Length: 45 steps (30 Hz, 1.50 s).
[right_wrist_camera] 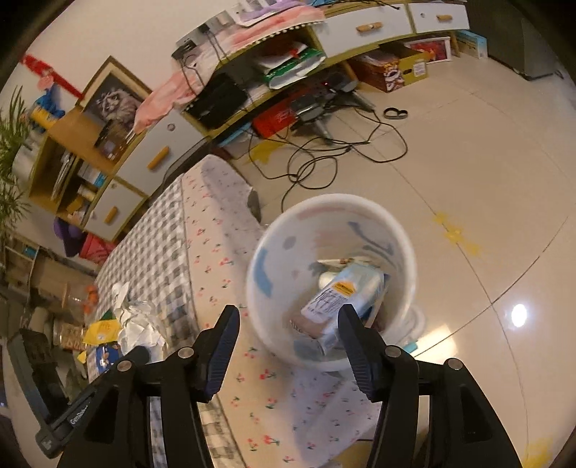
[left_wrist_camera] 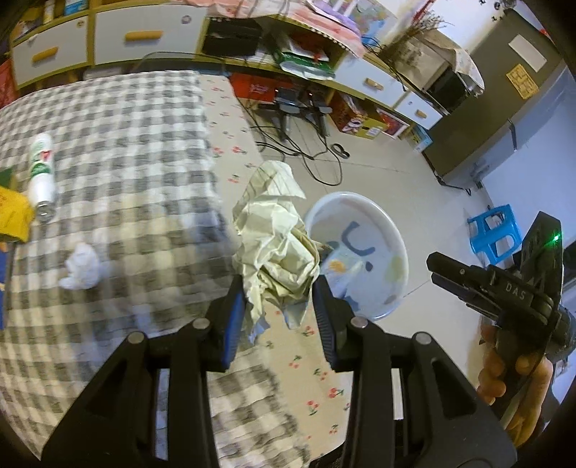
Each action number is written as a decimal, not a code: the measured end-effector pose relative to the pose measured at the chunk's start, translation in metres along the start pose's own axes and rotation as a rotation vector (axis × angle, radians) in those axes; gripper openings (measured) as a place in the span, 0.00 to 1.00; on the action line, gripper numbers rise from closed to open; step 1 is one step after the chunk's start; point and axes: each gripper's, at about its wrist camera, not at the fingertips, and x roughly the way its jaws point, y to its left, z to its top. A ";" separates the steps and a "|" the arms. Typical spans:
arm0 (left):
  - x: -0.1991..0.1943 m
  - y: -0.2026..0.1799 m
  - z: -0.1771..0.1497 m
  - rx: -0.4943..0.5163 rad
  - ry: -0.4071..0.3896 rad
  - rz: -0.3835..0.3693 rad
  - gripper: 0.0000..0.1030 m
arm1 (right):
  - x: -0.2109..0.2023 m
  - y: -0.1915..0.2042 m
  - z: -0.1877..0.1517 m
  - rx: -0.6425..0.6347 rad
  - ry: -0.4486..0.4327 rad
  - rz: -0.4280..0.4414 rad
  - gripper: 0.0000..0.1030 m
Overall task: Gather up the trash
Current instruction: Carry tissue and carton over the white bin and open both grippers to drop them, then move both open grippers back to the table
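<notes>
My left gripper (left_wrist_camera: 279, 284) is shut on a crumpled cream paper wrapper (left_wrist_camera: 277, 234), held over the bed's edge beside the white bin (left_wrist_camera: 360, 197). The bin stands on the floor against the bed. My right gripper (right_wrist_camera: 288, 311) hangs open above the bin (right_wrist_camera: 273, 230); nothing is pressed between its pads. A light blue packet (right_wrist_camera: 345, 291) lies inside the bin below them. In the left wrist view the right gripper (left_wrist_camera: 432, 269) shows at the right, held by a hand. On the checked bed cover (left_wrist_camera: 126, 144) lie a white spray can (left_wrist_camera: 41, 172), a white tissue wad (left_wrist_camera: 81, 268) and a yellow packet (left_wrist_camera: 10, 212).
Black cables (left_wrist_camera: 306, 151) trail over the tiled floor beyond the bin. A blue plastic stool (left_wrist_camera: 495, 230) stands at the right, near a grey cabinet (left_wrist_camera: 504, 118). Low shelves with drawers (right_wrist_camera: 360, 28) line the wall. More crumpled paper (right_wrist_camera: 140, 324) lies on the bed.
</notes>
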 end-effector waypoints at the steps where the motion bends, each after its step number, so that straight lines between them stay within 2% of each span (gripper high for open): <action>1: 0.003 -0.003 0.001 0.003 0.002 -0.004 0.38 | -0.002 -0.004 0.000 0.000 -0.001 -0.005 0.57; 13: 0.043 -0.046 0.002 0.073 0.035 -0.088 0.38 | -0.015 -0.039 -0.005 0.010 -0.008 -0.056 0.58; 19: 0.054 -0.060 0.002 0.126 0.017 -0.121 0.38 | -0.021 -0.053 -0.005 0.016 -0.012 -0.073 0.58; 21: 0.057 -0.063 0.002 0.135 0.012 -0.123 0.42 | -0.023 -0.056 -0.004 0.015 -0.017 -0.080 0.58; 23: 0.060 -0.065 0.002 0.142 0.019 -0.129 0.59 | -0.025 -0.059 -0.004 0.017 -0.021 -0.087 0.58; 24: 0.061 -0.066 0.002 0.141 0.024 -0.127 0.64 | -0.026 -0.061 -0.003 0.019 -0.022 -0.087 0.58; 26: 0.060 -0.068 0.002 0.144 0.018 -0.095 0.79 | -0.027 -0.064 -0.003 0.025 -0.024 -0.086 0.58; 30: 0.060 -0.071 0.000 0.175 0.005 -0.041 0.82 | -0.029 -0.066 -0.002 0.027 -0.029 -0.086 0.59; 36: 0.057 -0.065 0.000 0.167 -0.001 -0.017 0.84 | -0.029 -0.064 -0.001 0.021 -0.029 -0.085 0.59; 40: 0.051 -0.060 -0.002 0.150 -0.007 -0.012 0.90 | -0.027 -0.060 0.000 0.016 -0.028 -0.083 0.59; 45: 0.043 -0.053 -0.002 0.140 -0.018 0.014 0.92 | -0.025 -0.052 0.000 -0.008 -0.027 -0.092 0.59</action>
